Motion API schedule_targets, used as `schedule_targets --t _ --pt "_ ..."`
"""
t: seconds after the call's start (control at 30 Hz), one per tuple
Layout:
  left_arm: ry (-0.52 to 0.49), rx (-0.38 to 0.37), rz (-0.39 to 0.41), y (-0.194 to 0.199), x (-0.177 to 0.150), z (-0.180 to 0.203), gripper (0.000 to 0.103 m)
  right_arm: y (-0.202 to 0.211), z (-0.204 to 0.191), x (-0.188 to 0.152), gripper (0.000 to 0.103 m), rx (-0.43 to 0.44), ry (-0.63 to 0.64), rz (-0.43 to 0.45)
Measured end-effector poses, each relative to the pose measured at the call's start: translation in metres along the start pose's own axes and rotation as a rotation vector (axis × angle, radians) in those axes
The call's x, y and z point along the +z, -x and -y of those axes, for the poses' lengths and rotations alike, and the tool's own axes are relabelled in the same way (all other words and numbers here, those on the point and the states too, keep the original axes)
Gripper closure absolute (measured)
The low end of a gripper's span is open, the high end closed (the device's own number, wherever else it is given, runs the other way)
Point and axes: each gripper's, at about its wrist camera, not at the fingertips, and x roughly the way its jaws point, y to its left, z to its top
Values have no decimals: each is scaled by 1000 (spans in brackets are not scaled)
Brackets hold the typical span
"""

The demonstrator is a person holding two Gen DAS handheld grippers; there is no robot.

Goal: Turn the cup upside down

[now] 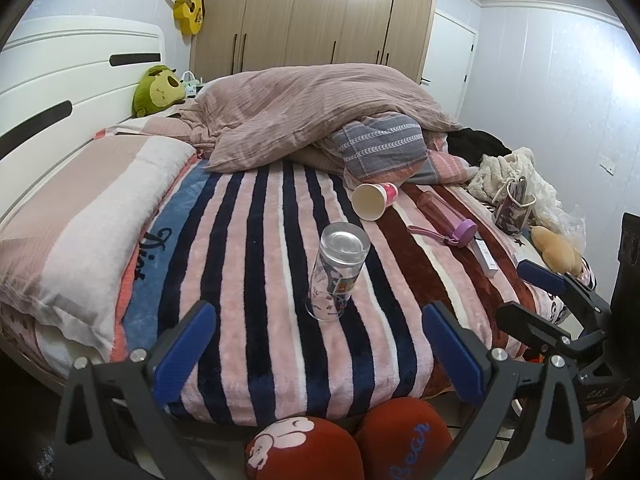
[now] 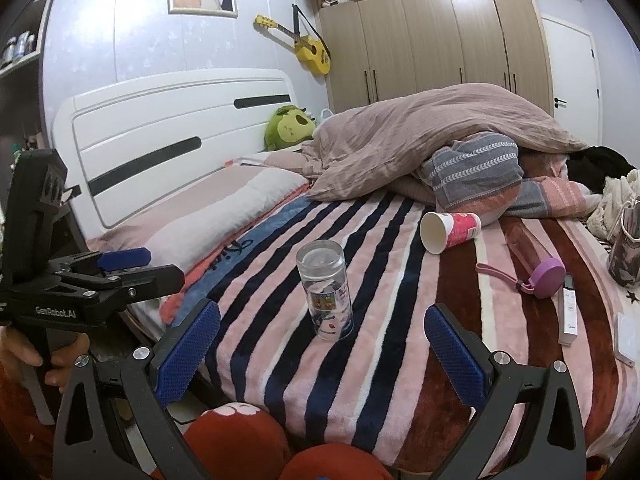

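A clear glass cup (image 1: 335, 272) with printed pictures stands on the striped blanket (image 1: 248, 264), its thick base up and its rim down. It also shows in the right wrist view (image 2: 327, 288). My left gripper (image 1: 320, 356) is open and empty, a little in front of the cup. My right gripper (image 2: 322, 356) is open and empty, also short of the cup. The right gripper shows at the right edge of the left wrist view (image 1: 540, 280). The left gripper shows at the left of the right wrist view (image 2: 120, 264).
A paper cup (image 1: 374, 200) lies on its side behind the glass. A pink bottle with a purple lid (image 1: 448, 220) and a white box (image 1: 486, 258) lie to the right. A heaped duvet (image 1: 320, 112) is behind, a pillow (image 1: 92, 208) to the left. Red slippers (image 1: 344, 440) are below.
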Motion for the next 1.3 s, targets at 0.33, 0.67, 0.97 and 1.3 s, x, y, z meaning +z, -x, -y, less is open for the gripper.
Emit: schedule_targets --t 0.33,0.67,0.97,1.3 --pt "-2 0 -5 1 -3 2 1 7 -3 -1 0 10 -6 -5" --pt "-5 -1 -2 3 -4 2 1 12 -5 -2 0 16 -13 -1" --pt "-7 -1 -2 6 -5 3 1 14 -3 -3 0 17 -12 0" --pt "-7 -1 -1 7 -6 6 1 18 -3 -3 0 18 -9 7"
